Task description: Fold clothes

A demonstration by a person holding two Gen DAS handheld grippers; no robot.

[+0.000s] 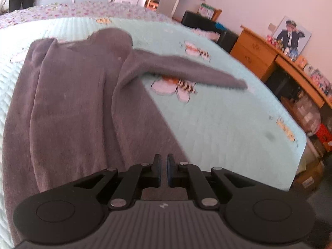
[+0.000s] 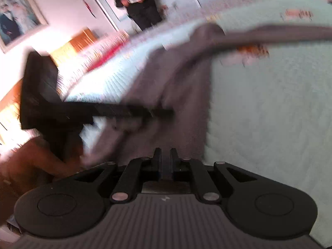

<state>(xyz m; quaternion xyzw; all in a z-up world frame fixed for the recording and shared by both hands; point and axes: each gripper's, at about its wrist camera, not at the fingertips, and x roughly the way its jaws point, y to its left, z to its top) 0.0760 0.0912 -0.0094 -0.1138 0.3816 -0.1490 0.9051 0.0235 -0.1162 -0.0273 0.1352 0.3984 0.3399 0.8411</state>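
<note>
A grey-brown long-sleeved garment point(image 1: 72, 103) lies flat on a pale mint bedspread point(image 1: 228, 124). One sleeve point(image 1: 186, 68) stretches out to the right. My left gripper point(image 1: 164, 161) is shut at the hem's right corner; whether cloth is pinched I cannot tell. The blurred right wrist view shows the garment point(image 2: 176, 83) and its sleeve point(image 2: 280, 33) again. There my left gripper point(image 2: 170, 112) comes in from the left, its tips on the cloth. My right gripper point(image 2: 166, 155) sits at the near hem, its fingers closed on a fold of the garment.
A wooden desk point(image 1: 269, 58) with pictures and boxes runs along the bed's right side. A person in black point(image 2: 141, 4) stands beyond the far end of the bed. A hand point(image 2: 31, 161) holds the left gripper. A framed picture point(image 2: 18, 14) hangs on the wall.
</note>
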